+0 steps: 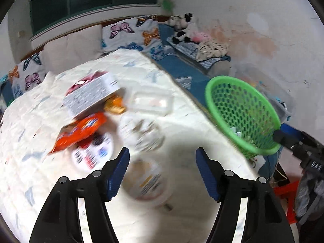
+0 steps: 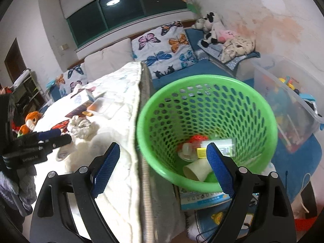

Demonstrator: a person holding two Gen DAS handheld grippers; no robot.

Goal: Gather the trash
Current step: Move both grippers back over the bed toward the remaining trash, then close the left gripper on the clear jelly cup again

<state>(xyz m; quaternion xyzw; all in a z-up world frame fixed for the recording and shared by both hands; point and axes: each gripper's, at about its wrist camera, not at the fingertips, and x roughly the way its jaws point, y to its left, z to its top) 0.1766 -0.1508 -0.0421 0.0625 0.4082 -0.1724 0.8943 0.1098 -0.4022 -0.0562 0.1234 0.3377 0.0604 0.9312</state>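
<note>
Trash lies on a white quilted table (image 1: 30,125): a grey and red carton (image 1: 91,93), an orange snack bag (image 1: 81,131), a clear plastic tray (image 1: 151,101), crumpled white paper (image 1: 141,131), a round printed lid (image 1: 93,151) and a cup-like container (image 1: 147,182). My left gripper (image 1: 162,162) is open just above the container. A green mesh basket (image 2: 206,129) sits beside the table edge with a paper cup (image 2: 196,170) and wrappers inside. My right gripper (image 2: 162,158) is open and empty over the basket's near rim.
A sofa with butterfly cushions (image 2: 162,48) and plush toys (image 2: 212,28) stands behind. A clear storage bin (image 2: 287,105) of toys sits right of the basket. A red stool (image 1: 287,192) stands at the lower right. The left gripper also shows in the right wrist view (image 2: 54,137).
</note>
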